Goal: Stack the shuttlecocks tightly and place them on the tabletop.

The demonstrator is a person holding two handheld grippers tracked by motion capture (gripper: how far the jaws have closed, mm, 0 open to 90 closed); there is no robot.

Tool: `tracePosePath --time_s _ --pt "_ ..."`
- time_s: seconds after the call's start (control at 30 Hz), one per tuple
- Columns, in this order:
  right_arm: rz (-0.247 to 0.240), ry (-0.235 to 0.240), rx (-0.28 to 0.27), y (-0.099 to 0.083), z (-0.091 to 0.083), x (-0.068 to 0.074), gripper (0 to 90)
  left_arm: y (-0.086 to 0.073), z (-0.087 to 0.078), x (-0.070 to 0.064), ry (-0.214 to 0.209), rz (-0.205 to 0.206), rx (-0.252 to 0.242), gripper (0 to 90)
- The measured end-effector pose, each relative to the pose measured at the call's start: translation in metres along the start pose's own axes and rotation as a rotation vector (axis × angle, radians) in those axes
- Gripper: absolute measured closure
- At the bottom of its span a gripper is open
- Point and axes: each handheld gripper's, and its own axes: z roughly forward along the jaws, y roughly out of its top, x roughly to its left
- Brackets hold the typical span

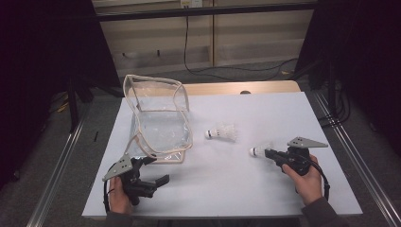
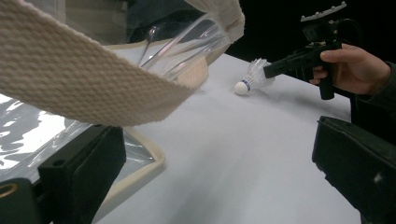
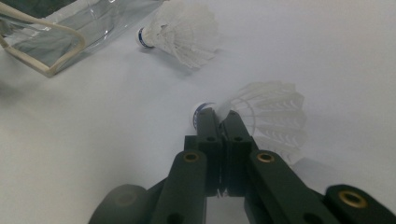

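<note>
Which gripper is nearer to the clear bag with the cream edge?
Left. The left gripper is open at the near corner of the clear bag; the right gripper is far to the bag's right, shut on a shuttlecock.

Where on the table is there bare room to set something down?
Bare: the far right corner beyond the loose shuttlecock, and the front middle between the left gripper and right gripper. Crowded: the left side, taken by the clear bag.
</note>
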Motion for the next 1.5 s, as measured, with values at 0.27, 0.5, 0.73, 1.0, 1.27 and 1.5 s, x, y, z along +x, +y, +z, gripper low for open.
tracePosePath --time_s 0.27,0.5,0.73,1.0,1.27,1.5 --pt "0.014 0.020 -0.013 0.006 -0.002 -0.004 89.8 0.000 0.000 0.000 0.001 0.001 -0.001 3.0" --pt "0.005 0.024 -0.024 0.015 -0.003 -0.006 90.0 0.000 0.000 0.000 0.001 -0.003 -0.004 3.0" --pt "0.016 0.051 -0.043 0.023 0.000 -0.007 90.0 0.000 0.000 0.000 0.000 -0.002 -0.004 2.9" --pt "0.014 0.058 -0.054 0.031 0.007 -0.007 90.0 0.000 0.000 0.000 0.001 -0.003 -0.005 3.0" --pt "0.007 0.057 -0.063 0.039 0.012 -0.006 90.0 0.000 0.000 0.000 0.001 -0.002 -0.004 2.9" --pt "0.015 0.058 -0.073 0.044 0.017 -0.005 90.0 0.000 0.000 0.000 0.001 -0.003 -0.005 2.9"
